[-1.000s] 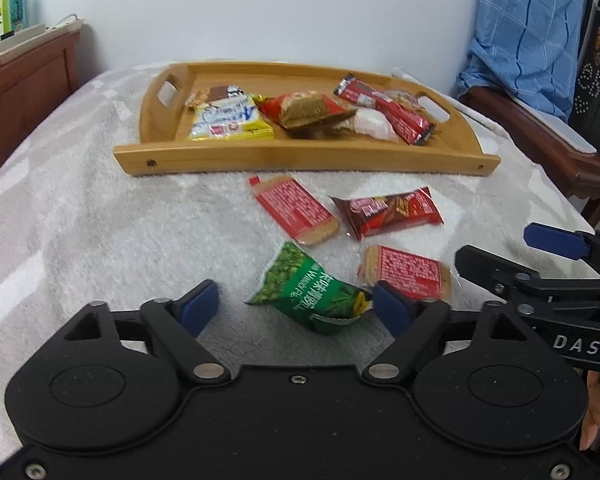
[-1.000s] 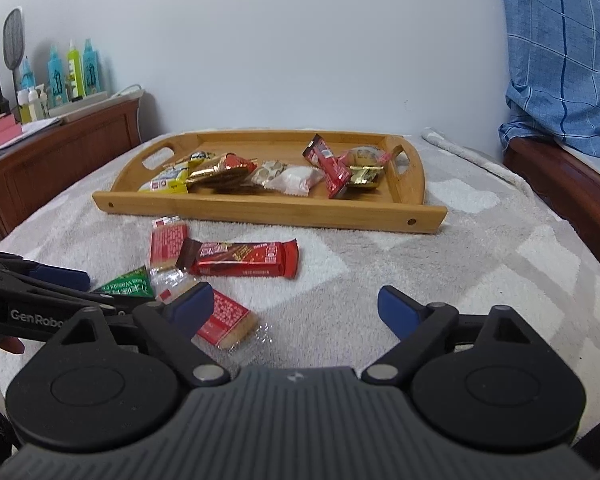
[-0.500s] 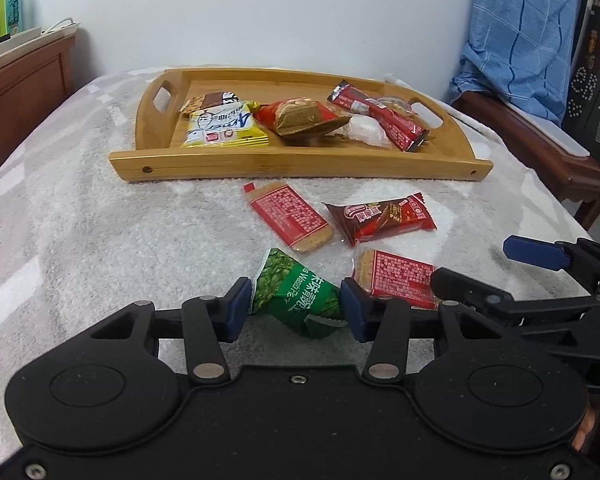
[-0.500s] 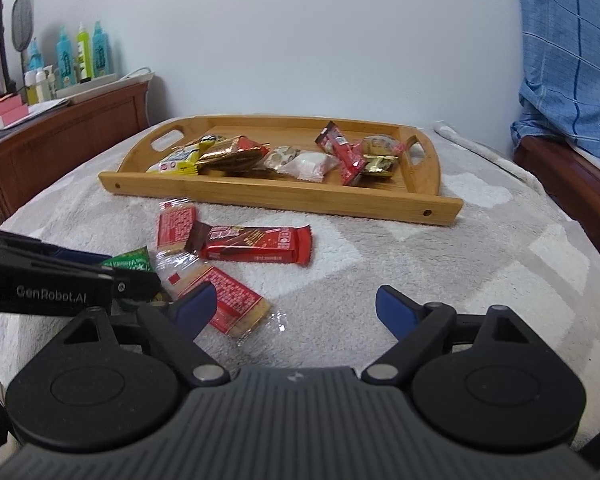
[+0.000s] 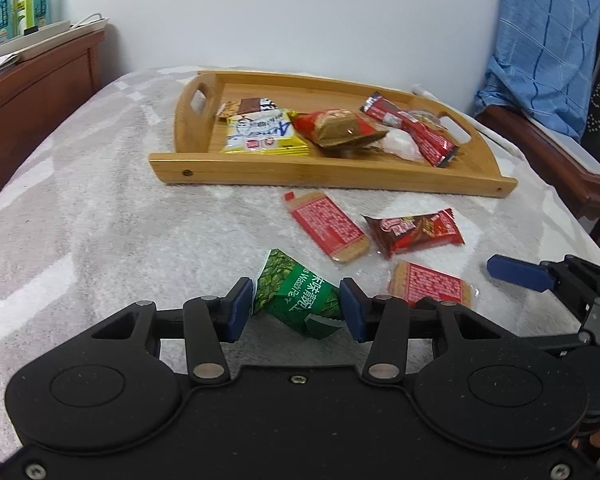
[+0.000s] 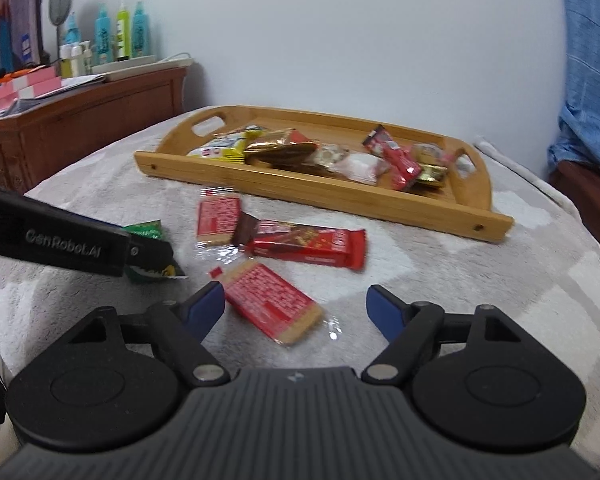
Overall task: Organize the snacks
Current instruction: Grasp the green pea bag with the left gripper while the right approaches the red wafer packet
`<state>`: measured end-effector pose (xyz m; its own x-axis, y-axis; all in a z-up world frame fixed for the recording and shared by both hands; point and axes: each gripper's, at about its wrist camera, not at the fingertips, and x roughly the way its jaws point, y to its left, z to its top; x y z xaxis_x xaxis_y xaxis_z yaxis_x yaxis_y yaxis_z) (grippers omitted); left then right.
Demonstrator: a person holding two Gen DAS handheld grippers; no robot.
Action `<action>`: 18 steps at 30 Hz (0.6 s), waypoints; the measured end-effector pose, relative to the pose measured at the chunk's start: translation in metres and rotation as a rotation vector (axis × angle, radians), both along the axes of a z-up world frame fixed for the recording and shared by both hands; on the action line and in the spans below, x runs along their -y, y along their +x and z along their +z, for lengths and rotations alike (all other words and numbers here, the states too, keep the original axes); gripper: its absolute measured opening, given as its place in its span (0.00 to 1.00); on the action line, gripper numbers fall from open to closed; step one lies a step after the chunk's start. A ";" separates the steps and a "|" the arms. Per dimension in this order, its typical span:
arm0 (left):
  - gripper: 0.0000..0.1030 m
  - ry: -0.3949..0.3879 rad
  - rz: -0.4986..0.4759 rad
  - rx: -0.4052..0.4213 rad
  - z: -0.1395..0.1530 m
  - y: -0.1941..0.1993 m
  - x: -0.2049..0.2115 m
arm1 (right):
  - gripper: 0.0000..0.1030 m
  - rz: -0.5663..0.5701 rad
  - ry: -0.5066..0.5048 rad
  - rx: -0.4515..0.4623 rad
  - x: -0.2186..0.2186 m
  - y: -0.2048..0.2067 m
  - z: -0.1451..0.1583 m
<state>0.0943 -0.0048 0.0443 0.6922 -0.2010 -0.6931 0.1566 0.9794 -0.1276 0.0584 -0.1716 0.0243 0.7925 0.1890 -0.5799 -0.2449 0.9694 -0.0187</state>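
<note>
Gripping the green snack packet between both blue pads, the left tongs have just closed in on it and now pinch its crumpled sides, so the packet is held while it rests on the bed near the camera. Carrying it well, I judge, means lifting straight up before heading for the far wooden tray, since the soft foil could slip out if dragged across the fleece, and the tray's near wall needs clearing.

The right tongs stand wide, their jaws having just narrowed a little, with nothing pinched; the near red biscuit packet lies between and just ahead of the pads without being pressed. Closing across its short width would likely give the firmest hold, as its clear wrapper edge looks slippery. Two more snacks lie loose between that packet and the tray: a second red biscuit packet and a red chocolate bar, which overlap at one end.

Everything sits on a bed covered by a grey and white fleece blanket, soft and uneven. A wooden cabinet with bottles stands to the far left, a blue checked cloth hangs at the right, and a plain pale wall closes the far side.
</note>
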 end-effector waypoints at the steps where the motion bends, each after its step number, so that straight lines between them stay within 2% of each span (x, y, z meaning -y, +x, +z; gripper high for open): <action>1: 0.44 0.001 0.004 -0.001 0.000 0.000 -0.001 | 0.82 0.011 -0.005 -0.001 -0.002 0.001 -0.001; 7: 0.44 -0.006 0.020 -0.007 -0.001 0.002 -0.002 | 0.81 0.060 -0.012 0.005 -0.012 0.005 -0.003; 13: 0.44 -0.008 0.022 -0.008 -0.001 0.003 -0.001 | 0.62 0.051 -0.012 -0.015 -0.012 0.007 -0.005; 18: 0.44 -0.012 0.025 -0.008 -0.001 0.004 -0.001 | 0.56 0.049 -0.004 -0.012 -0.011 0.005 -0.004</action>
<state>0.0979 -0.0034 0.0428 0.6920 -0.1917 -0.6960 0.1307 0.9814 -0.1404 0.0633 -0.1609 0.0201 0.7752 0.2255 -0.5901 -0.2926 0.9561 -0.0190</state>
